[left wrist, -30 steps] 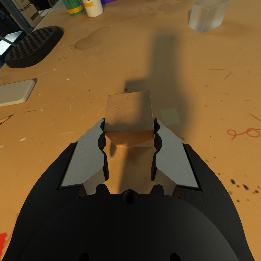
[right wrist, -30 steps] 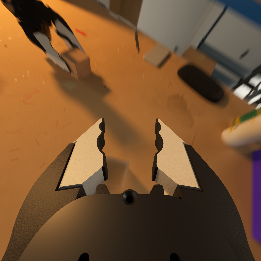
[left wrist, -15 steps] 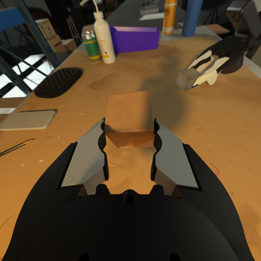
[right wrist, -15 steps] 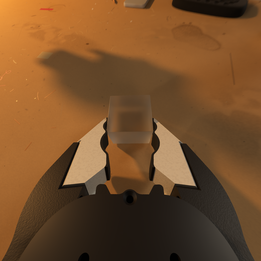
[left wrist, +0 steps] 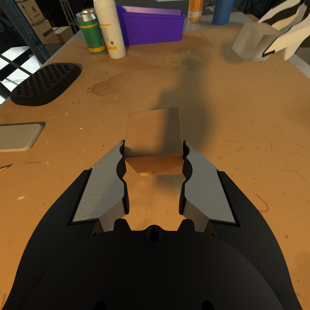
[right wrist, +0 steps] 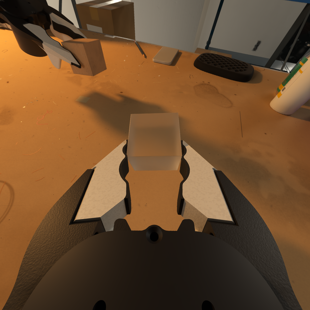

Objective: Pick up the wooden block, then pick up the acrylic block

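My left gripper (left wrist: 153,147) is shut on the wooden block (left wrist: 153,134) and holds it above the table (left wrist: 234,117). My right gripper (right wrist: 153,147) is shut on the clear acrylic block (right wrist: 153,135) and holds it above the table too. In the left wrist view the acrylic block (left wrist: 250,42) hangs at the far right in the right gripper (left wrist: 283,38). In the right wrist view the wooden block (right wrist: 88,57) hangs at the far left in the left gripper (right wrist: 67,52).
A purple bin (left wrist: 151,23), a white bottle (left wrist: 110,28) and a green can (left wrist: 91,31) stand at the far edge. A black perforated pad (left wrist: 43,83), a beige pad (left wrist: 18,135) and a pencil (right wrist: 140,50) lie along the left edge. A cardboard box (right wrist: 107,18) stands beyond the table.
My right gripper came down around the acrylic block, shut on it and lifted it. My left gripper has raised the wooden block off the table.
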